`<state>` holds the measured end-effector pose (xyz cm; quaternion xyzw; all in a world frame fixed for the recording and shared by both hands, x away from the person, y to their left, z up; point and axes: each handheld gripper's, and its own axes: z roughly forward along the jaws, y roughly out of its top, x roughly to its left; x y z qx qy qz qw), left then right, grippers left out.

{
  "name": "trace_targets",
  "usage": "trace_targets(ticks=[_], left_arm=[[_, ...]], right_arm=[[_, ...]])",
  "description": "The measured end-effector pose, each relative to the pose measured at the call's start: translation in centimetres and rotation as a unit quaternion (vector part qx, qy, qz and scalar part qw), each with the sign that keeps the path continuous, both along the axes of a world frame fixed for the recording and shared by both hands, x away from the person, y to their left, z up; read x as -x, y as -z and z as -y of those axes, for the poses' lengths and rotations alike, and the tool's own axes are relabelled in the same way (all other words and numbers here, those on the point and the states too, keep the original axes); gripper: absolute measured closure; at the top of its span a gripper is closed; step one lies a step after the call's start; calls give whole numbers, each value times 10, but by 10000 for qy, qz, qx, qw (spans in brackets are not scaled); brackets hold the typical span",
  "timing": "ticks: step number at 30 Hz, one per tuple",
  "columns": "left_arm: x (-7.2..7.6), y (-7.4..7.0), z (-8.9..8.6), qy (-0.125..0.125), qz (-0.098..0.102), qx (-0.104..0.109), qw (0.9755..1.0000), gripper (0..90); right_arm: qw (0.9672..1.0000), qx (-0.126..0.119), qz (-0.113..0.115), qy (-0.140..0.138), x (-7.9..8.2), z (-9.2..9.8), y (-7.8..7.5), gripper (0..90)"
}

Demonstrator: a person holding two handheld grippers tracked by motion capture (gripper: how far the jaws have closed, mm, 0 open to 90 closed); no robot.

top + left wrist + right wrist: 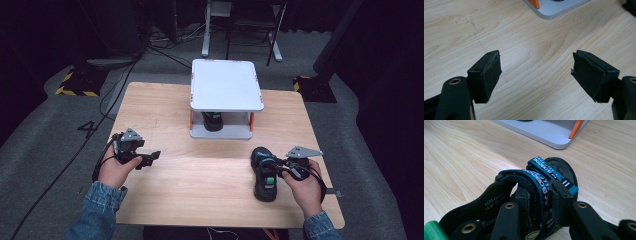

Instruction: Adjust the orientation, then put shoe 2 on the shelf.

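High view: your right gripper [276, 165] sits on the black sandal [264, 174] at lower right of the table [200, 190]; your left gripper [150, 158] hovers at lower left.
Left gripper view: jaws wide apart, nothing between them.
Right gripper view: jaws clamp the sandal's teal straps [541, 182], centre frame.

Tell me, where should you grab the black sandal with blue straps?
Grip the black sandal with blue straps by its raised blue straps, coming from above at the heel end. They arch up off the flat sole, so jaws fit around them, as the right hand-held gripper shows.
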<state>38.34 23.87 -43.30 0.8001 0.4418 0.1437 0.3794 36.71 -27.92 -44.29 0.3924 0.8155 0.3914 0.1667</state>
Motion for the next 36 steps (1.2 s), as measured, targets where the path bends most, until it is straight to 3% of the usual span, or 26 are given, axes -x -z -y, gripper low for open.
trace_targets(ticks=[8,15,25,27,32,34,36], left_arm=[[-4,-2,2,63,19,16,10000,231],[3,-6,-10,-122,50,97,9999,232],[18,-5,-28,-339,52,50,9994,231],[19,-5,-31,-351,57,36,9994,232],[33,-1,-43,-535,3,52,9986,233],[35,0,-46,-553,0,40,9985,234],[43,2,-54,-691,-32,49,9976,234]], right_arm=[[9994,-139,317,-89,3,-5,-10,703],[9985,-198,423,-280,-8,-22,-22,703],[9977,-70,514,-431,-57,-61,-24,702],[9975,-47,542,-452,-61,-64,-24,702],[9970,99,671,-378,-95,-83,-23,703],[9970,148,671,-361,-102,-86,-21,702],[9974,142,634,-321,-120,-91,-17,700]])
